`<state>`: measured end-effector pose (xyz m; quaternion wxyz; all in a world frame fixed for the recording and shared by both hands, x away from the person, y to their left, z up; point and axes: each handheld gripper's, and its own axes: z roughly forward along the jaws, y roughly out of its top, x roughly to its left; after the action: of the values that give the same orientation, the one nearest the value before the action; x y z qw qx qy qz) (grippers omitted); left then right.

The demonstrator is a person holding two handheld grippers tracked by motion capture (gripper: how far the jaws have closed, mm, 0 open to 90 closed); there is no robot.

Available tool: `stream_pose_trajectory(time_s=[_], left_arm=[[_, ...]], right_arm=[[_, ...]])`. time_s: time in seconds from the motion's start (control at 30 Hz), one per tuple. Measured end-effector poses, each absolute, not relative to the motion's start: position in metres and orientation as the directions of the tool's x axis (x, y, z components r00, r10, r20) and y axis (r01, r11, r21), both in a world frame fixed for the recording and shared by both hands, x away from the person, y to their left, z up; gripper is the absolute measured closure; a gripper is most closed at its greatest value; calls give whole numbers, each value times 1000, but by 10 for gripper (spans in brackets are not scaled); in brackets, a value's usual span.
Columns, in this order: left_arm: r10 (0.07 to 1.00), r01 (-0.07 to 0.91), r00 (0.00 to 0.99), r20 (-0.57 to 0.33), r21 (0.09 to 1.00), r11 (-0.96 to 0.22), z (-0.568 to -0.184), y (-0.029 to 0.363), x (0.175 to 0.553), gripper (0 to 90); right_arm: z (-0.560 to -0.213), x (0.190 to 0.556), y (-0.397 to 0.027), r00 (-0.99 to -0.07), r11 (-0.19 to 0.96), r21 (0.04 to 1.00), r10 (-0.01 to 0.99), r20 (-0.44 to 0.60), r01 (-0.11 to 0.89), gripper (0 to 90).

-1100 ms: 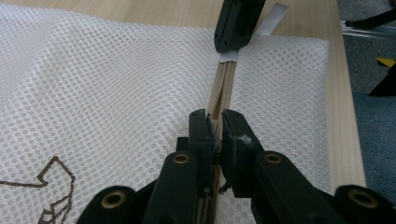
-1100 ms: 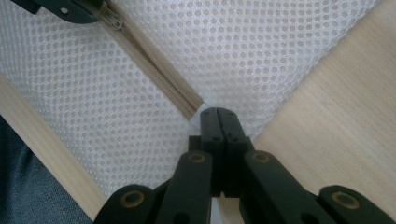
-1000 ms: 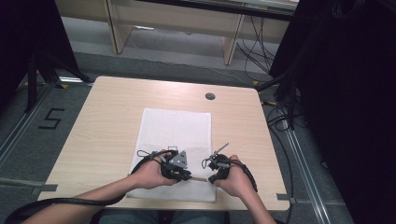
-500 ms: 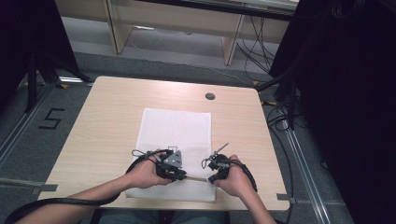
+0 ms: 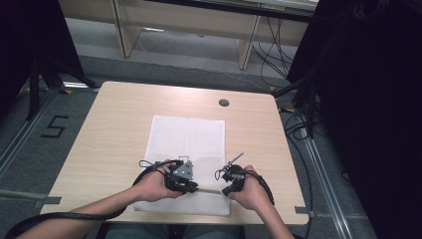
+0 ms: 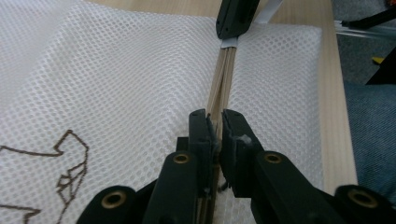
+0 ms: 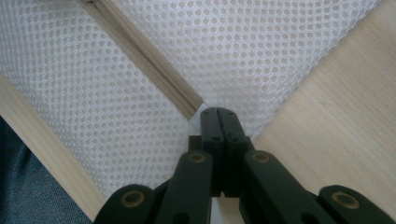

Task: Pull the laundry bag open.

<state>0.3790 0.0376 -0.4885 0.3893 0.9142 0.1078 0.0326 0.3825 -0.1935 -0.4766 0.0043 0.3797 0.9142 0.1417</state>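
Note:
A white mesh bag [image 5: 186, 139] lies flat on the wooden table [image 5: 114, 134], with a beige zipper [image 5: 209, 190] running along its near edge. My left gripper [image 5: 193, 187] is shut on the zipper [image 6: 224, 79], pinching it between its pads. At the right, my right gripper [image 5: 226, 189] is shut on the small white tab at the zipper's end [image 7: 198, 112], by the bag's corner. The zipper [image 7: 140, 56] stretches straight between the two grippers. Farther along it in the left gripper view are the right gripper's jaws [image 6: 233, 18]. A brown stitched figure [image 6: 70, 163] marks the mesh.
A round cable hole [image 5: 224, 102] sits in the table's far side. The near table edge lies just below the bag, with the person's lap behind it. Desk legs stand beyond the table, cables lie on the floor at the right, and a "5" [image 5: 53, 127] marks the floor at the left.
The left gripper has edged very slightly to the left along the zipper. The right gripper and the bag have stayed put.

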Motion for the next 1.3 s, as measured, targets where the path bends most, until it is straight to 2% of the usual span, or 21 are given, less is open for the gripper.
stream_pose_trajectory(time_s=[0.33,0.4,0.47,0.7,0.9,1.0,1.13,1.3], left_arm=[[232,180,972,-25,717,-673,-487,47,378,822],[209,142,978,9,707,-693,-485,48,379,822],[228,177,973,-27,716,-675,-486,49,378,822],[217,157,976,-6,711,-686,-486,50,379,822],[237,192,971,-40,722,-665,-487,53,378,822],[230,170,973,-11,707,-687,-487,55,379,822],[253,210,966,-48,717,-665,-487,58,378,822],[242,194,970,-37,717,-670,-487,59,378,822]], right_arm=[[-477,384,-194,-723,682,267,684,97,681,900],[-477,383,-194,-717,676,265,690,100,687,900],[-477,383,-194,-716,674,269,691,101,688,900],[-477,383,-194,-714,672,269,692,101,690,900],[-478,384,-196,-710,665,273,695,113,695,900],[-477,384,-195,-712,669,268,694,110,693,900],[-477,384,-195,-710,666,271,696,110,695,900],[-477,383,-194,-704,661,266,702,111,701,900]])
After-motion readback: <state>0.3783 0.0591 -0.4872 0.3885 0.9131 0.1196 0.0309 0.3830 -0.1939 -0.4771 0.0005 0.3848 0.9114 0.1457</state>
